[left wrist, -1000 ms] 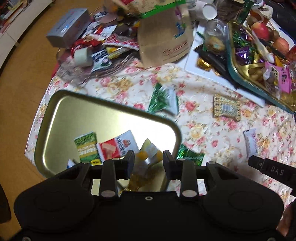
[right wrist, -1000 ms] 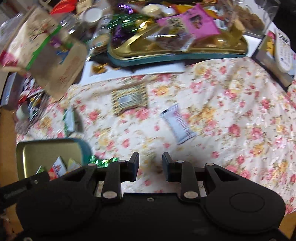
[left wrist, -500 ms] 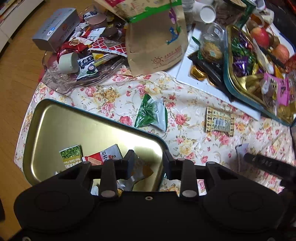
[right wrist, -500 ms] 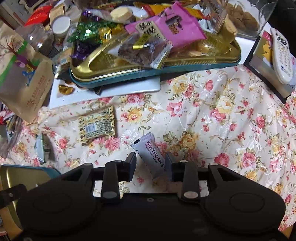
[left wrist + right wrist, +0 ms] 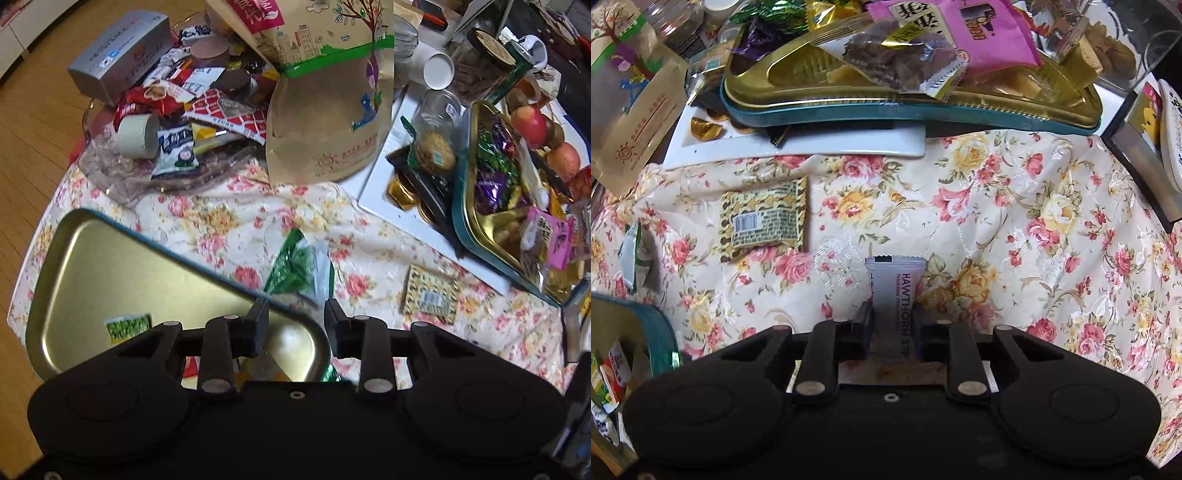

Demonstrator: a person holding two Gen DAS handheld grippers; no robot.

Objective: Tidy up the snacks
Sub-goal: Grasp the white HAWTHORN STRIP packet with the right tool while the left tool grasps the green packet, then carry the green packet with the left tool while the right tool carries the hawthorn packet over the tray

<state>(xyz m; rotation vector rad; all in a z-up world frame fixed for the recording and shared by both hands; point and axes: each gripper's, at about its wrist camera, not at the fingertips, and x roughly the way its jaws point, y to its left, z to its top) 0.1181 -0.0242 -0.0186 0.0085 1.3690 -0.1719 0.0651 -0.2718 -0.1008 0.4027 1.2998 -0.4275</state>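
The right gripper (image 5: 889, 325), pointed steeply down at the floral tablecloth (image 5: 1015, 229), had just closed its jaws on a white hawthorn strip packet (image 5: 892, 291), the pads pressing both long sides while the packet's crimped end stuck out ahead toward twelve o'clock. The packet still lay against the cloth. At about ten o'clock from it sat a yellow-and-brown patterned snack packet (image 5: 764, 221), and at nine o'clock a green-and-white packet (image 5: 631, 254) near the rim of the gold tray (image 5: 657, 332), where several small packets already lay at the lower left.

The left gripper (image 5: 293, 326) hung above that same gold tray (image 5: 110, 258) with its jaws standing wide and nothing between them; the green-and-white packet (image 5: 301, 266) lay on the cloth just past the tray's rim at twelve o'clock from its fingertips. A brown paper bag (image 5: 325, 110) and a heaped second tray (image 5: 491, 206) crowded the far side.

The step in hand looked to be the pick-up of the hawthorn strip. The next move would likely call for lifting it clear and carrying it toward eight o'clock, over the tray's rim, before letting go. The slick, narrow wrapper could slip or twist in the pads.
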